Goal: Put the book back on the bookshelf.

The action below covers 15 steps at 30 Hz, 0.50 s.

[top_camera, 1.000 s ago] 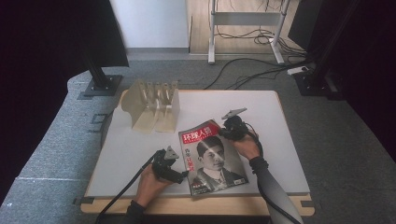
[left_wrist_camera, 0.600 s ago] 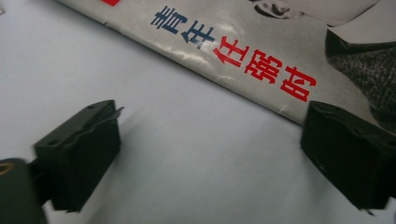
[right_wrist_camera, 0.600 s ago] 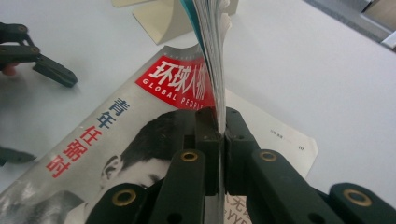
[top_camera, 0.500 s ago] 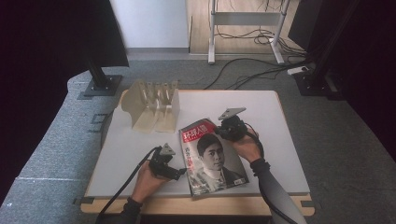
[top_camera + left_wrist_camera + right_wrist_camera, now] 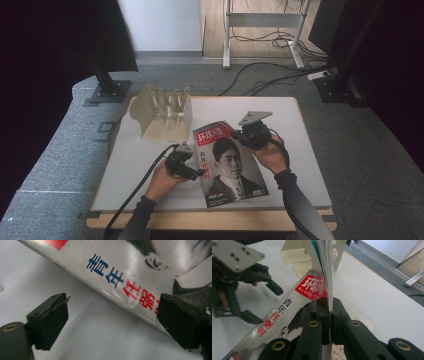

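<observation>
A magazine with a red title block and a man's portrait on its cover lies on the white table. My right gripper is shut on its far right edge and holds that side up, so the pages fan above the jaws. My left gripper sits at the magazine's left edge, open. Its jaws have just been closing. In the left gripper view the magazine's spine runs slantwise between them, and neither pad presses on it. The right gripper view also shows the left gripper beside the cover.
A pale slotted file rack stands at the table's back left, just behind the magazine. A black stand base and cables lie on the grey floor beyond. Bare table lies to the right of the magazine.
The right gripper has risen with the magazine's edge, tilting the cover up more. The left gripper has moved closer to the magazine's left edge.
</observation>
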Motion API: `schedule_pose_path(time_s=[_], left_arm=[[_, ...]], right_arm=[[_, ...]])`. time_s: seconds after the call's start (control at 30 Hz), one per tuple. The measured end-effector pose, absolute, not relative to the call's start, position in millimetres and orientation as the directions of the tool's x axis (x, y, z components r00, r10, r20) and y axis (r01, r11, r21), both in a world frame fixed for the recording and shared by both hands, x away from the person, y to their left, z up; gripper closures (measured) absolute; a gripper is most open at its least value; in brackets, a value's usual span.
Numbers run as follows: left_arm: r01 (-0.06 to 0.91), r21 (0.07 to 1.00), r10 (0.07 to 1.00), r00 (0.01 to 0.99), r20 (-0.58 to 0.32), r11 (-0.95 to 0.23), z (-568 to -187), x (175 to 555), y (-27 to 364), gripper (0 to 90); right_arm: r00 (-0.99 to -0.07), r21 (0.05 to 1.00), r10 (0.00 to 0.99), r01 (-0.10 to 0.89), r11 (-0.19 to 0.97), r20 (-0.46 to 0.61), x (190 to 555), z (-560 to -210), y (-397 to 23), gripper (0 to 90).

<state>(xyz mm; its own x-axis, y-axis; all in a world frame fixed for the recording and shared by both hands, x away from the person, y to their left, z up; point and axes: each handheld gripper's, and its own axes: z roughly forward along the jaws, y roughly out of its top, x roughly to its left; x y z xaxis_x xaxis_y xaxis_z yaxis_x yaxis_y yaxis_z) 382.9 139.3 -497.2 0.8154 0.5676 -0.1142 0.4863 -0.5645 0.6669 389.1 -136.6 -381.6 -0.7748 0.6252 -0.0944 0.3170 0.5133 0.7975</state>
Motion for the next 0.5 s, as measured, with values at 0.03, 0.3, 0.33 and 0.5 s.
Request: schedule_pose_path(time_s=[0.03, 0.3, 0.33, 0.5], left_arm=[[0.486, 0.666, 0.557, 0.821, -0.125, -0.566, -497.6, 385.5, 137.8, 13.1], [0.480, 0.676, 0.499, 0.846, -0.188, -0.559, -498.6, 399.5, 125.4, 15.3], [0.475, 0.686, 0.497, 0.847, -0.187, -0.551, -496.9, 399.6, 125.1, 16.9], [0.440, 0.715, 0.521, 0.844, -0.124, -0.543, -483.6, 398.1, 127.8, 28.6]], right_arm=[[-0.777, 0.799, 0.622, 0.312, 0.514, -0.096, 388.4, -380.1, -137.3, 85.8], [-0.785, 0.809, 0.610, 0.289, 0.512, -0.106, 384.1, -374.0, -139.5, 85.8], [-0.785, 0.811, 0.611, 0.290, 0.509, -0.103, 383.7, -373.7, -139.3, 85.8], [-0.786, 0.825, 0.610, 0.276, 0.493, -0.101, 383.2, -372.5, -142.0, 85.8]])
